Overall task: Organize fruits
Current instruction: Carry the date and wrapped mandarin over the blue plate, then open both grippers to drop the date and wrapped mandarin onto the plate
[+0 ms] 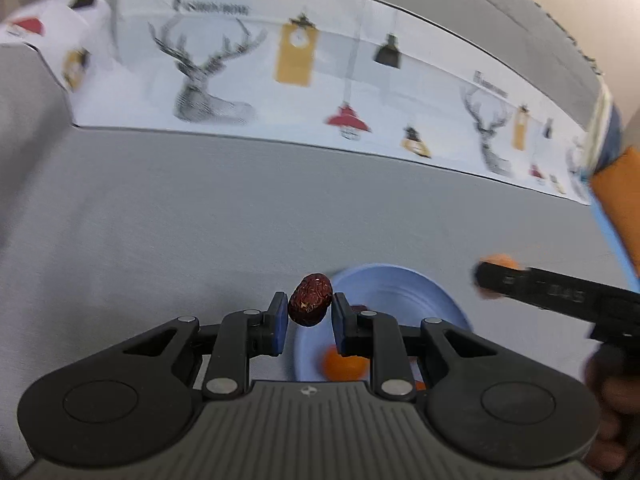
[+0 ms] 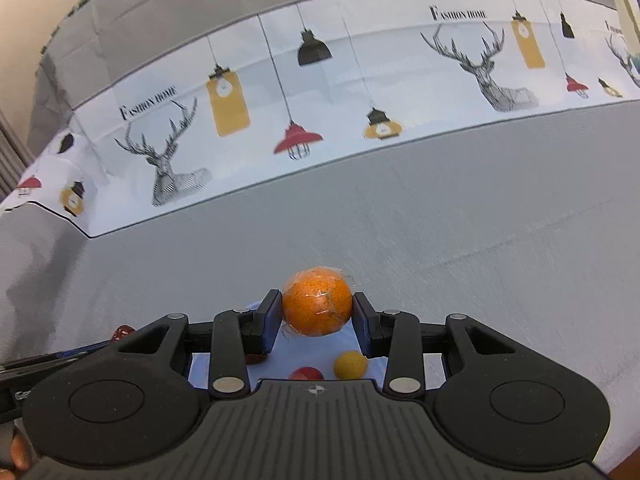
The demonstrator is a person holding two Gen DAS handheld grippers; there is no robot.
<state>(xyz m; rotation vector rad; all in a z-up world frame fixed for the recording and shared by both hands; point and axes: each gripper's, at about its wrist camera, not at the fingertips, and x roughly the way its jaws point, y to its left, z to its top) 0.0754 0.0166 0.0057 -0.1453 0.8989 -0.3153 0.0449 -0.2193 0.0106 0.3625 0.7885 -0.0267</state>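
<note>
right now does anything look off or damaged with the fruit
Only one oddity: the orange held by the right gripper is wrapped in clear film with a taped seam. The red date in the left gripper is wrinkled, which looks natural.

Right gripper blurred; plate partly hidden.
</note>
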